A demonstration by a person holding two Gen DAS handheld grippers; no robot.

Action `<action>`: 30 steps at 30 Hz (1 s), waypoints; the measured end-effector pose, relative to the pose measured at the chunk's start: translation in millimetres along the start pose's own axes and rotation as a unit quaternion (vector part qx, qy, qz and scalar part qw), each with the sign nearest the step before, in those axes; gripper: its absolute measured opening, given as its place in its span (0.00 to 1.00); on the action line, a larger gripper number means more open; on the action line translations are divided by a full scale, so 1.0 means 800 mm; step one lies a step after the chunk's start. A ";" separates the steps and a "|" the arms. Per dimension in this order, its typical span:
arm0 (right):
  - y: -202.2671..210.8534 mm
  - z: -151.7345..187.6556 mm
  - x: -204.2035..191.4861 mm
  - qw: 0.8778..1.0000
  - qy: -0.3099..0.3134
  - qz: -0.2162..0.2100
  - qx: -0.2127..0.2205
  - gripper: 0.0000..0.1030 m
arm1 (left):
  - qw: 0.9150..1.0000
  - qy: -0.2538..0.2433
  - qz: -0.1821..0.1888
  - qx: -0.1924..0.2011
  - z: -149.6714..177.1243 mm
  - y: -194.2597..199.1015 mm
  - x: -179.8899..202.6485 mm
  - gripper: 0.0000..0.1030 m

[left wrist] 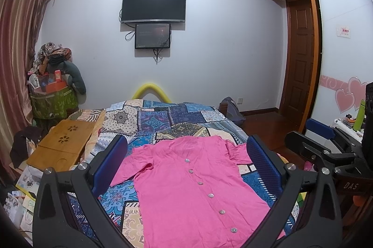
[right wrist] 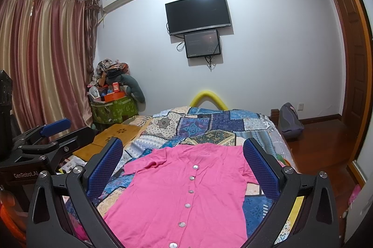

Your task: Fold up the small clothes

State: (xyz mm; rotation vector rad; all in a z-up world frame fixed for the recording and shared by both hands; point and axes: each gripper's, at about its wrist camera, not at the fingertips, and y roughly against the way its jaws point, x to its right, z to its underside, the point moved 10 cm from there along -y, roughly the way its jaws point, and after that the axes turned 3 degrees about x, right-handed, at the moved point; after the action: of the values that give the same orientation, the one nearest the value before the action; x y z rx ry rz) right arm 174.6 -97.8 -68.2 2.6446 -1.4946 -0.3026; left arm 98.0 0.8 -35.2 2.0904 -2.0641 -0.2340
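A pink short-sleeved buttoned top (left wrist: pixel 186 180) lies flat and spread out on the patchwork bedspread (left wrist: pixel 163 117), collar toward the far end; it also shows in the right wrist view (right wrist: pixel 177 187). My left gripper (left wrist: pixel 186 154) is open and empty, held above the top with its blue pads wide on either side. My right gripper (right wrist: pixel 183 154) is open and empty, likewise above the top. The right gripper shows at the right edge of the left wrist view (left wrist: pixel 326 143); the left gripper shows at the left edge of the right wrist view (right wrist: pixel 46 138).
A wooden lap table (left wrist: pixel 60 145) lies on the bed's left side, with papers (left wrist: pixel 28 180) beside it. A pile of clutter on a green bin (left wrist: pixel 53 89) stands in the far left corner by the curtains. A bag (right wrist: pixel 289 120) sits on the wooden floor to the right.
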 end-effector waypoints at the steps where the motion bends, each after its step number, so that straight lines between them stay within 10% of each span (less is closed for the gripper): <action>1: 0.000 0.000 0.000 1.000 0.000 0.000 0.000 0.99 | 1.000 0.000 -0.001 0.000 0.000 0.000 0.000 1.00; 30: -0.003 0.003 0.010 1.000 0.000 0.004 -0.002 0.99 | 1.000 -0.003 0.002 0.001 -0.003 0.003 0.000 1.00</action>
State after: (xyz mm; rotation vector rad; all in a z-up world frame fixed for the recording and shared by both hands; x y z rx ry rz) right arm 180.1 -103.7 -71.9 2.6356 -1.5020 -0.3057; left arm 96.3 0.5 -32.4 2.0884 -2.0730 -0.2395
